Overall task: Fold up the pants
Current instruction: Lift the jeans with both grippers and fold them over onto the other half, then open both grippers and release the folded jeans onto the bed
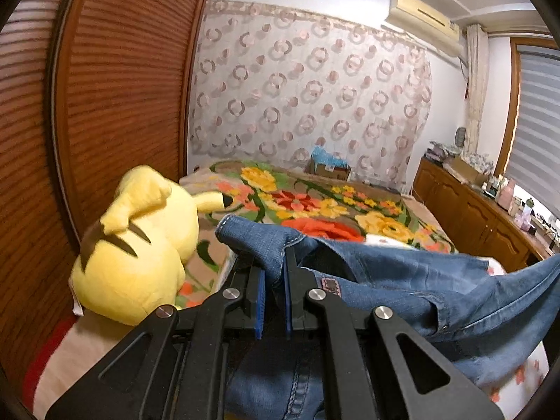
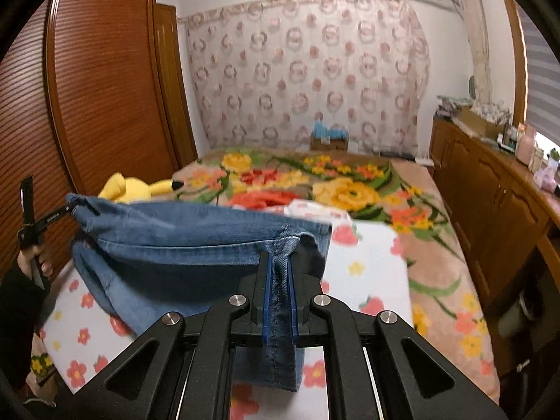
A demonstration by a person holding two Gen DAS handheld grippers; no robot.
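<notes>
Jeans (image 2: 182, 245) hang stretched between our two grippers, lifted above white flowered sheet (image 2: 371, 255) on bed. Left gripper (image 1: 274, 273) pinches one denim edge tight. Right gripper (image 2: 280, 273) squeezes seam at other end. Yellow plush toy (image 1: 140, 245) sits near left gripper.

Blue denim jeans (image 2: 182, 245) with lighter stitched seams, small pink patch (image 1: 328, 284) near the waist. Black grippers, blue pads (image 2: 266, 301). Yellow Pikachu plush (image 1: 140, 245) with brown back stripes, black ear tip. Bed blanket (image 2: 402, 189) tan with yellow, orange, red flowers and green leaves. White sheet (image 2: 371, 262) with small red and yellow flowers. Curtain (image 1: 308, 94) pale with pink ring pattern. Reddish-brown louvred wardrobe door (image 2: 101, 80).
</notes>
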